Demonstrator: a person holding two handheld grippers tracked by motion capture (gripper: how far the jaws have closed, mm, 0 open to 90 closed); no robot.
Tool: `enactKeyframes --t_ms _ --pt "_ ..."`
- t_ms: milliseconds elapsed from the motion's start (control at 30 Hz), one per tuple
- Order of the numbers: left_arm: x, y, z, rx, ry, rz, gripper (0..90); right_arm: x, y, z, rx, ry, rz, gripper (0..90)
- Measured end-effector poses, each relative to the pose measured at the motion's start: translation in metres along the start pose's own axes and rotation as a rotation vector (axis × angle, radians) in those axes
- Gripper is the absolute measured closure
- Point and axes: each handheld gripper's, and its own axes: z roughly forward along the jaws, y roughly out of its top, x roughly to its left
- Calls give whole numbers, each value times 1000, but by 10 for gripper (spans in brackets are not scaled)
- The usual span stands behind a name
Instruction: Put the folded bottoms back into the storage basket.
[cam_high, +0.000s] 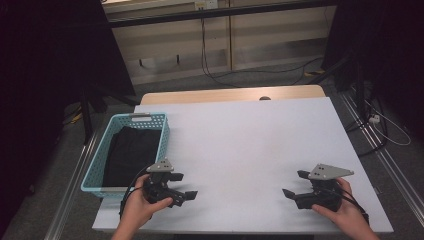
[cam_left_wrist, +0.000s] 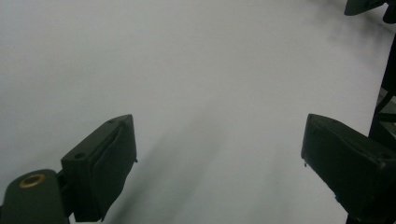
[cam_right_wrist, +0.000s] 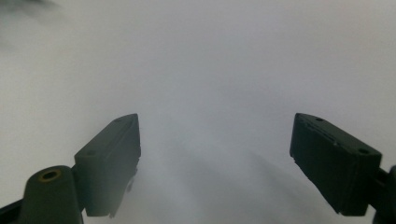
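tabletop (cam_high: 250, 145): plain white, tan wood far edge
basket (cam_high: 95, 167): light blue, perforated lattice walls
cloth (cam_high: 131, 152): black, in basket
left claw (cam_high: 185, 186): black, grey plate
right claw (cam_high: 293, 183): black, grey plate

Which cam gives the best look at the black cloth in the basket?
The high view: it looks down into the light blue basket at the table's left edge, where the black cloth lies folded inside. The left gripper view and right gripper view look along open jaws at bare white table, so they tell nothing about the cloth.
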Motion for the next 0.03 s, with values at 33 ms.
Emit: enactKeyframes --t_ms 33 --pt "0 0 0 -1 0 0 101 0 0 0 1 0 -1 160"
